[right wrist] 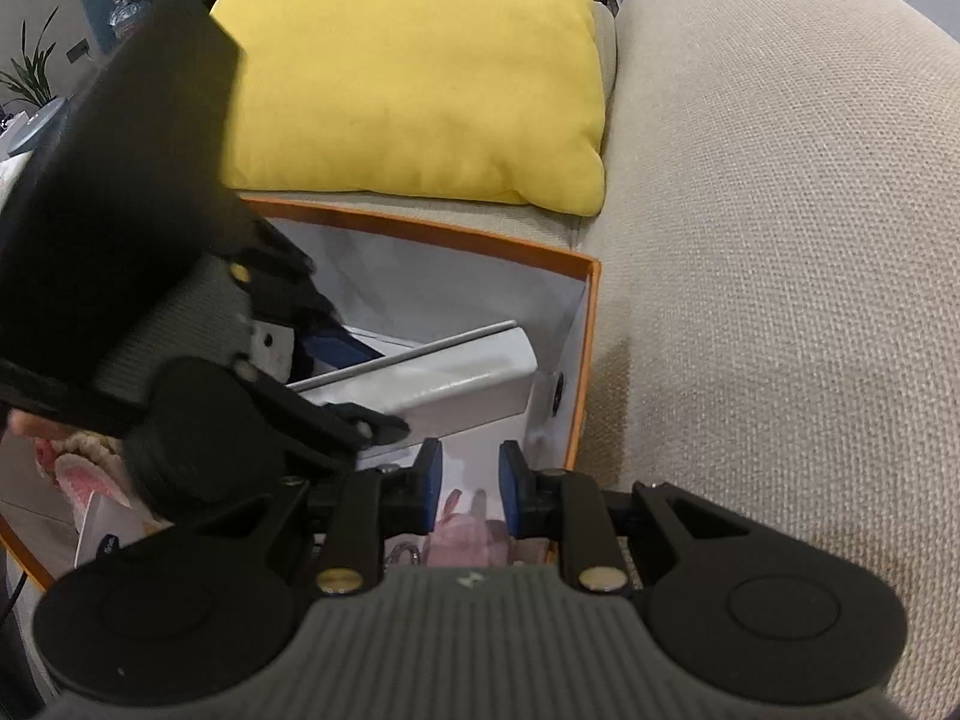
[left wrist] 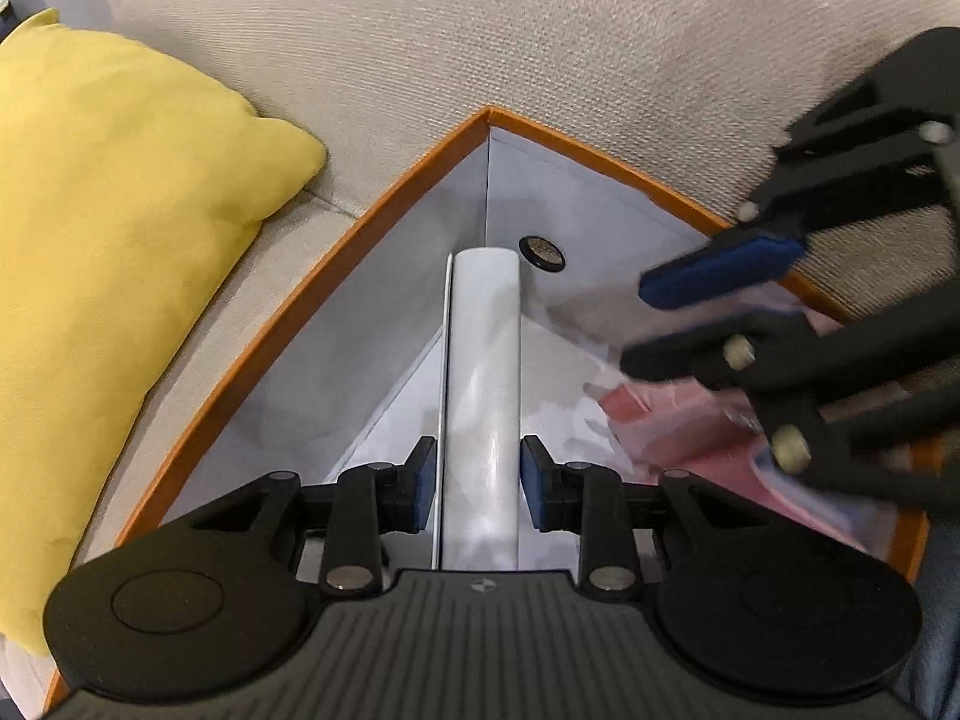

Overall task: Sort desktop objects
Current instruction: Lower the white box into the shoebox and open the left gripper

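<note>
An orange-rimmed box [left wrist: 336, 252] with white inner walls sits on a beige sofa; it also shows in the right wrist view [right wrist: 594, 324]. My left gripper [left wrist: 478, 483] holds a flat white device [left wrist: 483, 372] edge-up inside the box, pads against both its sides. The device also shows in the right wrist view [right wrist: 456, 378]. My right gripper [right wrist: 470, 483] hovers over the box's right part, jaws a little apart and empty, above a pink item in clear plastic [right wrist: 474, 534]. The right gripper also shows in the left wrist view [left wrist: 702, 324], blurred, over the pink packet [left wrist: 672, 426].
A yellow cushion [left wrist: 120, 252] lies on the sofa left of the box, also in the right wrist view [right wrist: 420, 72]. The beige sofa back [right wrist: 780, 240] rises behind the box. A black-ringed hole [left wrist: 542, 253] is in the box wall. Pink and white items [right wrist: 84, 474] lie at the box's left.
</note>
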`<control>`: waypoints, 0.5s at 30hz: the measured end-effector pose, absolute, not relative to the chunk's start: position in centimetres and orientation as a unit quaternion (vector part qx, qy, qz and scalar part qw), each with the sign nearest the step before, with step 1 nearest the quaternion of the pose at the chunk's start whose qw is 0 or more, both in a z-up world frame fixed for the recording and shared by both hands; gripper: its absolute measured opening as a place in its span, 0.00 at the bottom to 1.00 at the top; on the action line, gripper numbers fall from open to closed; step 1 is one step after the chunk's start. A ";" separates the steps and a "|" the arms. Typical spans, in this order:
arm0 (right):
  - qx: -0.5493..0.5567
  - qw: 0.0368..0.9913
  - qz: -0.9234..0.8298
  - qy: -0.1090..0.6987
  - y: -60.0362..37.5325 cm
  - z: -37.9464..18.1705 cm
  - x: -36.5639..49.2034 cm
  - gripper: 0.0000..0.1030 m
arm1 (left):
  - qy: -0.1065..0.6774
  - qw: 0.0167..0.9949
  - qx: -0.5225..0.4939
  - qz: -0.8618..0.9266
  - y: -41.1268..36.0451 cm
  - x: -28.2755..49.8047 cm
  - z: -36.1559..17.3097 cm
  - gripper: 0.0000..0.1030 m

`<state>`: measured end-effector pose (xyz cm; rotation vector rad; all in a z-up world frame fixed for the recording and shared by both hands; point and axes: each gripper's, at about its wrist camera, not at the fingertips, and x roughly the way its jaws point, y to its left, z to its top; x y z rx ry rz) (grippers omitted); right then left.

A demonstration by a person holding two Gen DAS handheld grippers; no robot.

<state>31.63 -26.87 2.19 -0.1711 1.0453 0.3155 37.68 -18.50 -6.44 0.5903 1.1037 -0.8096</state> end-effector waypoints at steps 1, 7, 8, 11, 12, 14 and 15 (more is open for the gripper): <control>-0.082 0.851 0.149 0.496 -27.0 2.1 31.6 0.20 | 0.502 0.736 0.266 -0.369 -18.0 37.4 -6.2 0.33; -0.086 0.851 0.146 0.497 -27.1 2.1 31.8 0.21 | 0.460 0.753 0.290 -0.371 -18.0 35.1 -6.5 0.31; -0.088 0.851 0.145 0.497 -27.2 2.0 31.7 0.21 | 0.453 0.753 0.296 -0.374 -18.4 34.6 -6.4 0.31; -0.090 0.849 0.144 0.500 -27.0 1.5 32.2 0.21 | 0.441 0.747 0.310 -0.390 -18.8 35.0 -6.7 0.31; -0.090 0.849 0.145 0.501 -26.9 1.5 32.3 0.21 | 0.439 0.745 0.311 -0.394 -18.8 34.9 -6.7 0.31; -0.091 0.847 0.151 0.502 -26.7 1.6 32.5 0.21 | 0.444 0.743 0.309 -0.394 -19.4 35.3 -7.6 0.32; -0.092 0.845 0.156 0.503 -26.5 1.6 32.7 0.21 | 0.451 0.743 0.304 -0.391 -19.9 35.8 -8.0 0.32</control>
